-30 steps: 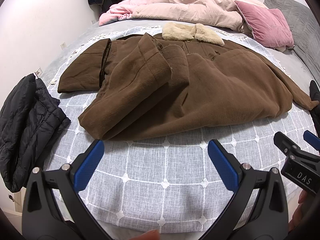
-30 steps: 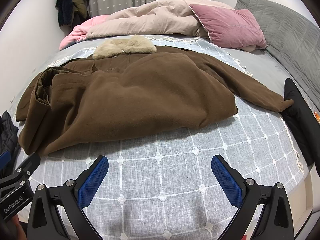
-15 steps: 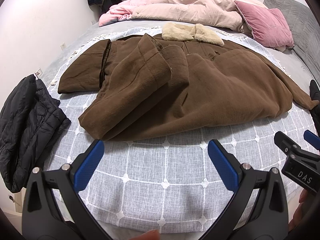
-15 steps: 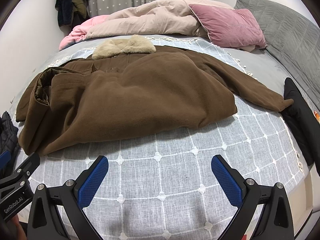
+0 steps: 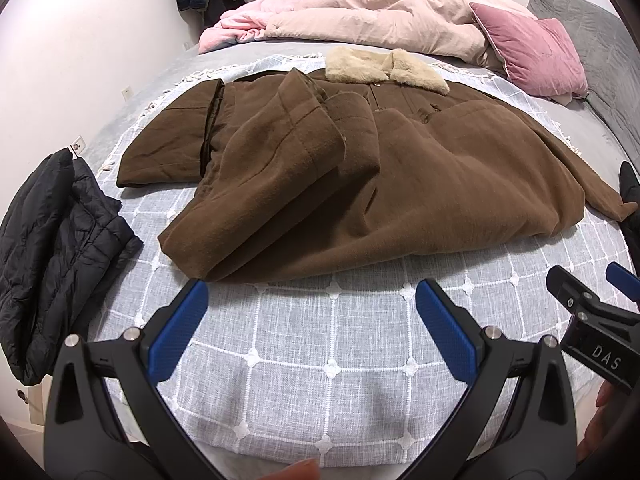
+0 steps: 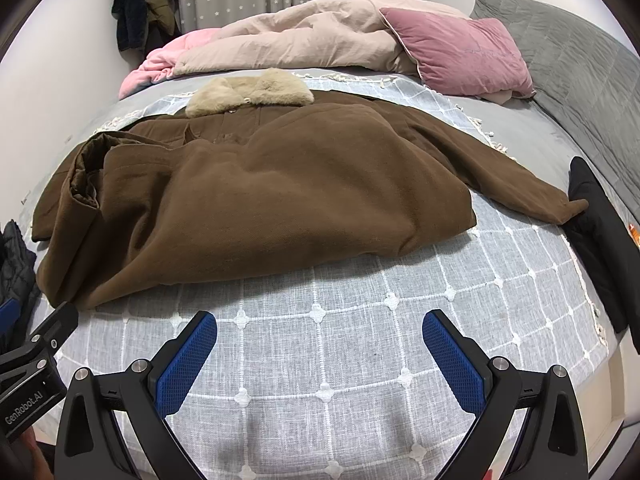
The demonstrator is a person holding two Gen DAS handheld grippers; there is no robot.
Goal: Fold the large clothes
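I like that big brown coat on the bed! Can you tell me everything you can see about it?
The brown coat looks thick and woolly, with a fluffy cream fur collar at the far end. It lies partly folded on the white checked blanket. One side is flipped over its middle, and one sleeve stretches out until its cuff reaches a black garment. Neither pair of tongs touches it.

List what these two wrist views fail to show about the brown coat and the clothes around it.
- Brown coat: its underside and the arrangement of its folded layers are hidden by its own top layer in both views.
- Black padded jacket: cut off by the lens edge in the left wrist view; in the right, the left gripper blocks most.
- Black garment: its far end runs off-frame, so its type is unclear.
- Hanging clothes: too small to identify.
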